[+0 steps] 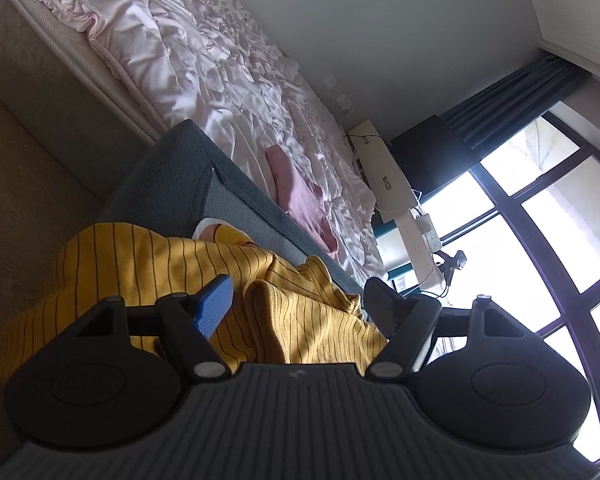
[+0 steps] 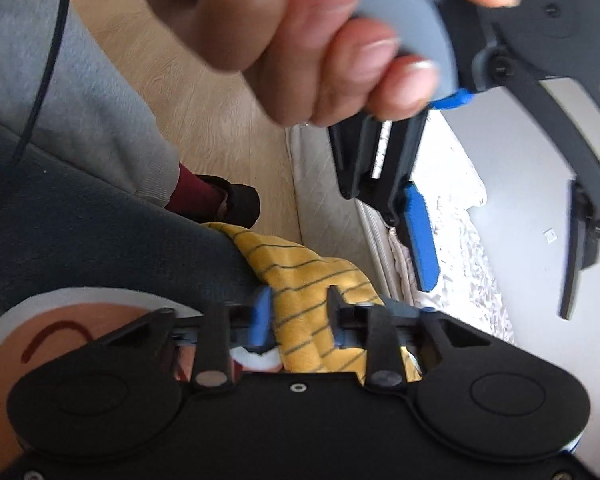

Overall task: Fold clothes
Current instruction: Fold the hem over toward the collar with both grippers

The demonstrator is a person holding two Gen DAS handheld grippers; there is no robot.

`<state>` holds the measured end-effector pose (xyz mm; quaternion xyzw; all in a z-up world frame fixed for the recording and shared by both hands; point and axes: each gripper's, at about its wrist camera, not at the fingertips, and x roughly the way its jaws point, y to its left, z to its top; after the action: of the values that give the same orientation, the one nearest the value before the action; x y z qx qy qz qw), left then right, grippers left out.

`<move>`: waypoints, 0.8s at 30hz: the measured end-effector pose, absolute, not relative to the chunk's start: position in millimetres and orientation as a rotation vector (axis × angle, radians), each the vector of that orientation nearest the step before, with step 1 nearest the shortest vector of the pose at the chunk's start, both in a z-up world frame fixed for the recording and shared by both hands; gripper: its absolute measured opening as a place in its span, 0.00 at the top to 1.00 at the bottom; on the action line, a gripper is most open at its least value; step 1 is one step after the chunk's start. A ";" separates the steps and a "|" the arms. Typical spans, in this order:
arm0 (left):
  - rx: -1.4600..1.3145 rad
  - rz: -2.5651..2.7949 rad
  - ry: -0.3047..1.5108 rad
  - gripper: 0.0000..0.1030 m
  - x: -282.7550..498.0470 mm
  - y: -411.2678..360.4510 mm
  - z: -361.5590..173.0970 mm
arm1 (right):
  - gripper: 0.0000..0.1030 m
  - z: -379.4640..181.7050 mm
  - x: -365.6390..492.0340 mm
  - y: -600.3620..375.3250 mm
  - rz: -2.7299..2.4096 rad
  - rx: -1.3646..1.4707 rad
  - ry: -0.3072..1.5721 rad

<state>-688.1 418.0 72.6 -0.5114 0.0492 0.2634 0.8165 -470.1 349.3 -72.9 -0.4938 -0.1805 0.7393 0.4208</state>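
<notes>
Right gripper (image 2: pixel 296 312) (apparently pinching) striped shirt (image 2: pixel 300 276)

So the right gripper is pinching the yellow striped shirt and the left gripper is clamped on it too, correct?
Not quite. The right gripper does pinch the yellow striped shirt, but the left gripper is open: the left wrist view shows its fingers spread wide, with the shirt lying between them, not clamped.

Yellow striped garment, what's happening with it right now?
A person with a handheld gripper in each hand is folding the yellow striped garment on a dark grey cushion beside the bed. The right gripper has its fingers closed on a bunch of the fabric. The left gripper is open above it.
</notes>
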 end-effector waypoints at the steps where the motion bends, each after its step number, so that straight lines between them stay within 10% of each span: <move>1: -1.095 0.565 0.098 0.26 -689.3 418.4 72.1 | 0.89 -74.1 -470.6 352.4 1.847 -1.238 -0.447; 14: -1.051 0.521 0.032 0.25 -688.3 408.2 82.4 | 0.93 32.5 -348.4 301.6 1.531 -0.648 -0.079; 24: -1.061 0.368 0.137 0.25 -628.4 393.9 62.5 | 0.90 -15.8 -261.7 279.2 1.400 -0.712 0.245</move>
<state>-628.4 393.9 62.5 -0.5028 0.0649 0.1745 0.8441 -261.7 279.2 -15.8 -0.3197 0.1098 0.6285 0.7005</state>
